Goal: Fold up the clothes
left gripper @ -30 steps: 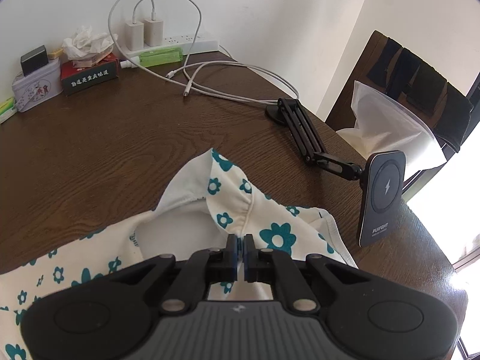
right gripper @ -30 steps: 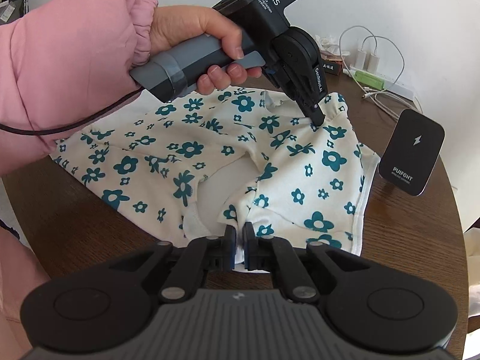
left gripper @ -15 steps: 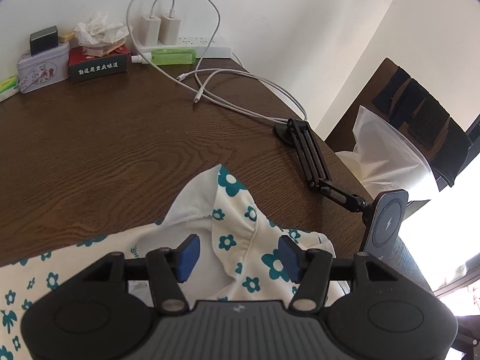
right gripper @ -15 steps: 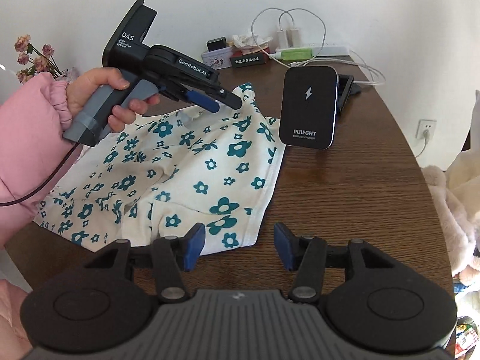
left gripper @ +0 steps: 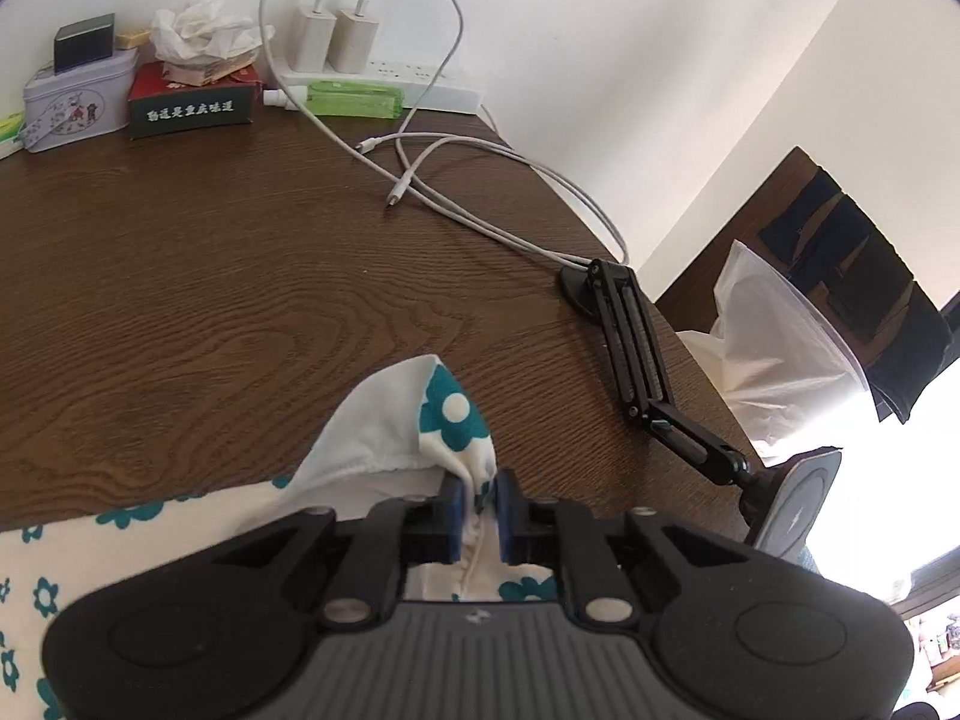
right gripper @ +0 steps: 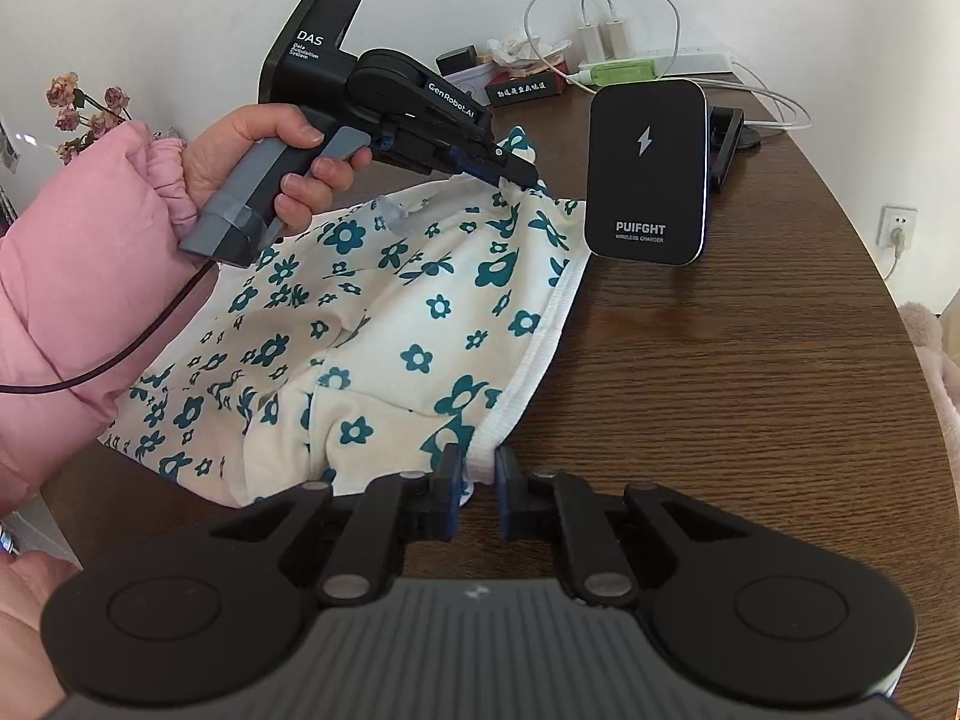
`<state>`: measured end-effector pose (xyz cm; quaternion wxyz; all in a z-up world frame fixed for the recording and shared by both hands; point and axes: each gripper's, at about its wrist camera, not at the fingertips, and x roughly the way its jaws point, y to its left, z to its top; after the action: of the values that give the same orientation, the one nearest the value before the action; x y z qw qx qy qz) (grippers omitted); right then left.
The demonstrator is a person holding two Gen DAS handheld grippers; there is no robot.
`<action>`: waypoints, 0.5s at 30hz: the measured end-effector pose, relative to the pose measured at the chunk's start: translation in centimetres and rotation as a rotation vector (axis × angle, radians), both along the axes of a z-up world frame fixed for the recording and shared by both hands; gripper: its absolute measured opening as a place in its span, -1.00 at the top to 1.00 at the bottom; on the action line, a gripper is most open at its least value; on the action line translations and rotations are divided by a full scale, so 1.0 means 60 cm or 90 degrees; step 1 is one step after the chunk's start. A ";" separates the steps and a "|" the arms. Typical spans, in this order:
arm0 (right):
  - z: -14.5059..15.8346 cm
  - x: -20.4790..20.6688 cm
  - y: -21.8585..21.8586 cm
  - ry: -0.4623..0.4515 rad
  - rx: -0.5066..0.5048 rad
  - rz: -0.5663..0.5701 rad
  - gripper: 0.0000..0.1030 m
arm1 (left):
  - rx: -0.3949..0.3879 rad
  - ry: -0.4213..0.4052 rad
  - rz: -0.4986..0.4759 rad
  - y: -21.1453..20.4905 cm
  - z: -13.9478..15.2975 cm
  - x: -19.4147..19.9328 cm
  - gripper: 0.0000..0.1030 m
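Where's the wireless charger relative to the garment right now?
In the right wrist view, the wireless charger stands upright on the table, just right of the floral garment.

Garment (right gripper: 384, 324) on the table (right gripper: 720, 360), wireless charger (right gripper: 647, 171) just beside its far corner, power strip (left gripper: 420, 81) behind.

Left wrist view: camera mounted behind the left gripper (left gripper: 480, 504), looking forward and steeply down along its fingers, close over the brown table (left gripper: 210, 300); it faces the white wall, where a power strip (left gripper: 420, 84) lies at the table's far edge. Right wrist view: camera behind the right gripper (right gripper: 478, 483), tilted down less steeply, facing across the table toward the same wall. Shared field: the floral garment (right gripper: 390, 324), the wireless charger (right gripper: 645, 171) on its stand, and the power strip. The left gripper appears side-on only in the right wrist view.
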<state>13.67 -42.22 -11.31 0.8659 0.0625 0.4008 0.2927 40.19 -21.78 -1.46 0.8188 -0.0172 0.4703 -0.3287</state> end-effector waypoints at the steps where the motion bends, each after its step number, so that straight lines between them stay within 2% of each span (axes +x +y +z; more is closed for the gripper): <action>1: 0.001 -0.004 -0.001 -0.001 -0.001 0.000 0.84 | -0.002 -0.015 -0.001 -0.001 0.005 -0.004 0.87; 4: 0.003 -0.012 -0.005 -0.003 0.002 -0.005 0.86 | -0.027 -0.047 0.003 0.003 0.021 -0.010 0.89; 7: 0.003 -0.014 -0.005 -0.002 0.004 -0.004 0.86 | -0.049 -0.054 0.007 0.006 0.026 -0.007 0.89; 10: 0.005 -0.008 -0.006 -0.002 0.005 -0.009 0.72 | -0.010 -0.031 0.003 -0.001 0.009 -0.006 0.81; 12: 0.014 -0.004 -0.010 -0.010 0.013 -0.018 0.55 | 0.010 -0.021 0.006 0.004 0.004 -0.008 0.52; 13: 0.018 -0.002 -0.012 -0.015 0.018 -0.022 0.49 | 0.018 -0.017 0.008 0.007 0.002 -0.009 0.18; 14: 0.027 -0.001 -0.015 -0.026 0.021 -0.025 0.48 | 0.019 -0.017 0.011 0.015 0.005 -0.012 0.01; 15: 0.038 0.001 -0.017 -0.038 0.023 -0.027 0.43 | 0.011 -0.023 0.014 0.029 0.013 -0.017 0.01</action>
<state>13.75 -43.27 -9.04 0.8820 0.0782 0.3682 0.2834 39.15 -20.05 -0.66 0.8308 -0.0094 0.4584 -0.3155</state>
